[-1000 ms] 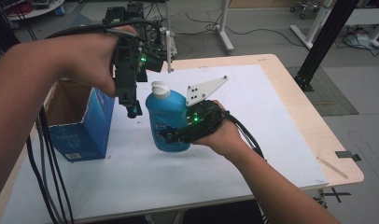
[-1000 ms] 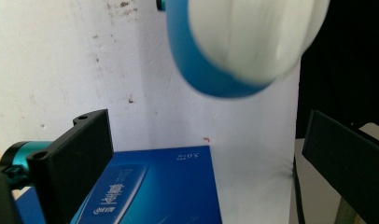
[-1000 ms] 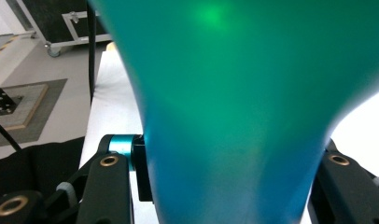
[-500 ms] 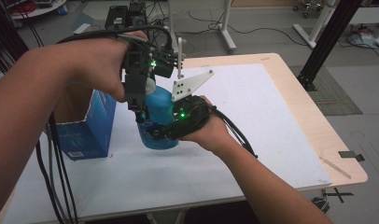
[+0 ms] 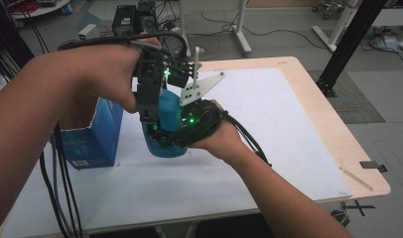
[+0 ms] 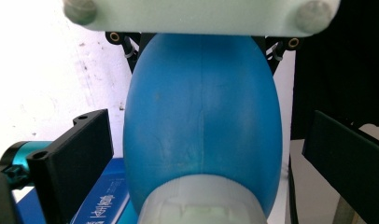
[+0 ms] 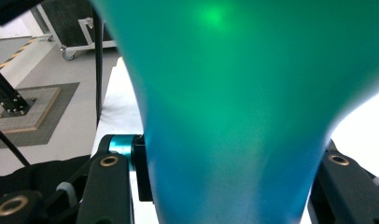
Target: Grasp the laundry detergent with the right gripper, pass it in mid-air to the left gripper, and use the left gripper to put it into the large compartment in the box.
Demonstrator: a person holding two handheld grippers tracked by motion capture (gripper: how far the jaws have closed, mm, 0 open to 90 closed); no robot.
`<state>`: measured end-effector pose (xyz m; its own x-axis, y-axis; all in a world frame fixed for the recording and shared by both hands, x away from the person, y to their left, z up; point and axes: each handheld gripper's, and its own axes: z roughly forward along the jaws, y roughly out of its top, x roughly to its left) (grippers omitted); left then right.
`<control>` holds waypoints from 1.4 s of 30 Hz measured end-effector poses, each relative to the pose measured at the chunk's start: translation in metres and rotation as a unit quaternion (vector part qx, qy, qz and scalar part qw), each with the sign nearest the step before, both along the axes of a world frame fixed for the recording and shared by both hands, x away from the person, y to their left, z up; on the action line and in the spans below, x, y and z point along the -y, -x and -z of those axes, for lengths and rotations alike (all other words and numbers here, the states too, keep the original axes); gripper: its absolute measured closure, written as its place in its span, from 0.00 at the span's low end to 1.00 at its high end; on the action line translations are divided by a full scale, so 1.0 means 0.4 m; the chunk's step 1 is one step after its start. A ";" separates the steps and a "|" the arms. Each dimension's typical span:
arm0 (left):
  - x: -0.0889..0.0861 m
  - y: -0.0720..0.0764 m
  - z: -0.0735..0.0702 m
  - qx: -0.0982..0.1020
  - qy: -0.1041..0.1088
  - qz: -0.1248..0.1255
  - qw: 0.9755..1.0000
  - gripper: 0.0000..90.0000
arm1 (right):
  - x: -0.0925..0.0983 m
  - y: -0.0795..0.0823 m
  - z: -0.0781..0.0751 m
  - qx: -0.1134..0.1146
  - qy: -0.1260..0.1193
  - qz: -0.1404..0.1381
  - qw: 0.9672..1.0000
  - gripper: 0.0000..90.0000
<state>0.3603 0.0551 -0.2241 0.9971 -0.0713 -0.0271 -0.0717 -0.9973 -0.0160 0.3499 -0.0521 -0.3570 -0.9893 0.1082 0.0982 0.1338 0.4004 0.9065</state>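
At centre left of the high view, I found the blue bottle (image 5: pixel 166 130) standing upright on the white table cover (image 5: pixel 269 129), just right of the open blue carton (image 5: pixel 90 139). My right gripper (image 5: pixel 162 139) was clamped on the bottle's lower body from the right side; in the right gripper view the bottle (image 7: pixel 234 107) rose straight up between the two black jaws, which bore on both its flanks. My left gripper (image 5: pixel 150 111) hung over the bottle from above, pointing down. In the left gripper view the whitish cap (image 6: pixel 201 205) sat at bottom centre with the blue body (image 6: pixel 201 116) running away from the camera, so the bottle's long axis lay along the gripper's own line of sight. The left jaws stood apart, one on each side of the cap and shoulder, with clear gaps to the plastic; I judged that gripper open and gripping nothing. The relation that mattered was this: the cap lay directly below and between the left jaws, while the right hand already anchored the base. I judged the left hand to be the one placed for the cap.
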 end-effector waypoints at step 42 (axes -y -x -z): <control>0.007 0.000 0.013 0.033 -0.001 -0.007 0.999 0.26 | 0.003 -0.001 0.000 0.000 0.002 -0.005 1.000 0.51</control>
